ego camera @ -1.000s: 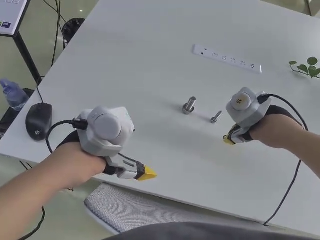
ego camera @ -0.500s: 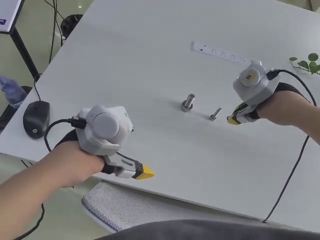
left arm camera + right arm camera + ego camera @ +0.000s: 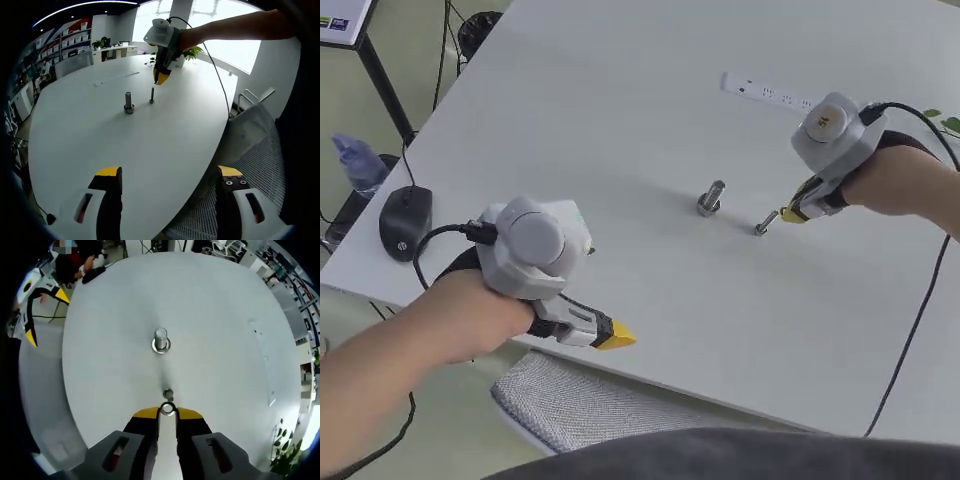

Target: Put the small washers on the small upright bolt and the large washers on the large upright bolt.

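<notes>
Near the table's middle stands the large upright bolt on its wide base. Just right of it is the small upright bolt. My right gripper is shut on a small washer, a silver ring pinched at its yellow tips, right beside the small bolt's top. At the table's near edge my left gripper stands open, its jaws wide apart with nothing between them.
A white power strip lies at the back of the white table. A black mouse rests on the left edge, with a spray bottle beyond it. A grey mesh chair sits below the near edge.
My right gripper has moved away from the near side and up to the small bolt, its tips now beside the bolt's top. The left gripper has stayed about where it was.
</notes>
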### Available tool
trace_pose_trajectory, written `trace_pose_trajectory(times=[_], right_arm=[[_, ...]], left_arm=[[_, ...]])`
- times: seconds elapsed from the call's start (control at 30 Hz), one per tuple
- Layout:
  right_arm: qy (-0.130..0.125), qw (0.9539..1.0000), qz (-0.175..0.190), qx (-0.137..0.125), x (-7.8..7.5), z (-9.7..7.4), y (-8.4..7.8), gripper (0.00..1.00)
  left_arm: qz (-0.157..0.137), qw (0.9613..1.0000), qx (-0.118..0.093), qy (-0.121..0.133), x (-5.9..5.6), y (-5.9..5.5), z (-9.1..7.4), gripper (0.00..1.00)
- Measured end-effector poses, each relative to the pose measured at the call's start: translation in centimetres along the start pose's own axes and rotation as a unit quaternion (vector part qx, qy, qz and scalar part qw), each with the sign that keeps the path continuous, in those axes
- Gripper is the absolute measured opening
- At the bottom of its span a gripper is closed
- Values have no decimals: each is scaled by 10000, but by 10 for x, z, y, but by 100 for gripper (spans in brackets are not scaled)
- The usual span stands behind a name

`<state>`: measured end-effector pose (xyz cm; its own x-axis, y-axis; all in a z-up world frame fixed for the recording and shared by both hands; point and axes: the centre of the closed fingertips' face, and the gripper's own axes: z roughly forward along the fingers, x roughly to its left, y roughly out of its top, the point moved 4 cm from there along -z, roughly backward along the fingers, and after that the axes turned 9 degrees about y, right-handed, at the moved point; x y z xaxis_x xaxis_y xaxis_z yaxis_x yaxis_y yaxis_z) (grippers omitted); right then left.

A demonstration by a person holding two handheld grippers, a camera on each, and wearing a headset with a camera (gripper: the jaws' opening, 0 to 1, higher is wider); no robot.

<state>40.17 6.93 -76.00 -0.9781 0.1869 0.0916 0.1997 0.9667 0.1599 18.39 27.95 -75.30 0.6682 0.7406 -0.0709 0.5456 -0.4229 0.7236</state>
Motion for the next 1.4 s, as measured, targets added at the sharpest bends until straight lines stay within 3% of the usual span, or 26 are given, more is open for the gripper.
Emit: trace_pose_trajectory(times=[0.67,1.4], right_arm=[[14,9998,-105,155,-9,17,2,13],[101,9995,-129,256,-6,31,-1,13]], left_arm=[[-44,9997,221,-44,3,-12,1,73],[44,9995,304,-109,3,-11,6,72]])
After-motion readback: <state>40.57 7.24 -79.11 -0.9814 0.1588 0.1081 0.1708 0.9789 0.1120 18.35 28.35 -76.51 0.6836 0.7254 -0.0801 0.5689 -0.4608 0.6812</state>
